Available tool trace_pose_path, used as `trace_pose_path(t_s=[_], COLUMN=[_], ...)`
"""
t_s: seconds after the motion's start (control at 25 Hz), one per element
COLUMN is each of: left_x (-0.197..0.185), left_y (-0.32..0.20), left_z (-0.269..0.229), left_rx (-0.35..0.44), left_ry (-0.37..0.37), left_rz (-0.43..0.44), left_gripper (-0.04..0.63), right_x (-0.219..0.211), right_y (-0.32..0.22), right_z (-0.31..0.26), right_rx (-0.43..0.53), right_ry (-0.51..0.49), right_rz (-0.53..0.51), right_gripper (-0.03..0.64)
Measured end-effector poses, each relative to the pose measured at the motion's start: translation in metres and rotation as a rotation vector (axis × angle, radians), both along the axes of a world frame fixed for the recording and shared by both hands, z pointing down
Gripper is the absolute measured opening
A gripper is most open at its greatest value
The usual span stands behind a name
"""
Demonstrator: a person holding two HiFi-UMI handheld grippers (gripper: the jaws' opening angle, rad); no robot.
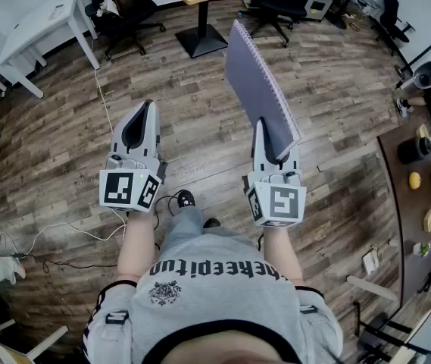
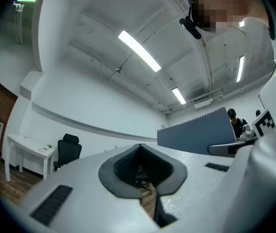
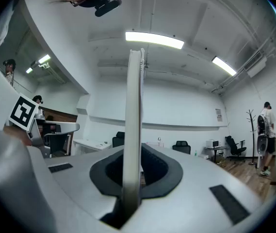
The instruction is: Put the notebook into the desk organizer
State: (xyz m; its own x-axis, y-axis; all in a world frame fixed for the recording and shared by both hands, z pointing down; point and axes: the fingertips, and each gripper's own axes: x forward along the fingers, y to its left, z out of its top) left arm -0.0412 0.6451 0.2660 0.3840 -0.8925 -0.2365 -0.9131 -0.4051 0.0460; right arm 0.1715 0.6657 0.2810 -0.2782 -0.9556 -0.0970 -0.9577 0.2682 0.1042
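Head view, starting at the left: the left gripper (image 1: pixel 142 118) is held out in front of the person, and the left gripper view shows its jaws pressed together on nothing at all. So that one is idle.

Moving to the middle, the right gripper (image 1: pixel 267 131) has the grey notebook (image 1: pixel 259 82) pinched by its lower edge. The cover stands up and leans away over the wooden floor (image 1: pixel 336 127), touching nothing else. The right gripper view shows the notebook edge-on, rising straight out from between the dark pads, so the hold looks firm.

At the far right a dark desk (image 1: pixel 395 203) runs along the edge with small items on it, but I can't pick out an organizer there or in any other view.

By my reading the pickup is done and the notebook is in the air. The carry to the organizer, lining it up with a slot and letting go are all yet to be done.
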Motion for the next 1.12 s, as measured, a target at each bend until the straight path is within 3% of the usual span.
trace_pose_path(t_s=[0.56, 1.12], left_x=[-0.011, -0.048], left_y=[-0.04, -0.122], left_z=[-0.007, -0.016], left_rx=[0.002, 0.038], left_ry=[0.001, 0.0], left_rz=[0.007, 0.023], left_gripper=[0.004, 0.004], right_x=[-0.012, -0.033], right_y=[-0.039, -0.12], right_z=[-0.006, -0.008], right_rx=[-0.005, 0.018], right_ry=[-0.001, -0.037], right_rz=[0.006, 0.06], right_gripper=[0.031, 0.031])
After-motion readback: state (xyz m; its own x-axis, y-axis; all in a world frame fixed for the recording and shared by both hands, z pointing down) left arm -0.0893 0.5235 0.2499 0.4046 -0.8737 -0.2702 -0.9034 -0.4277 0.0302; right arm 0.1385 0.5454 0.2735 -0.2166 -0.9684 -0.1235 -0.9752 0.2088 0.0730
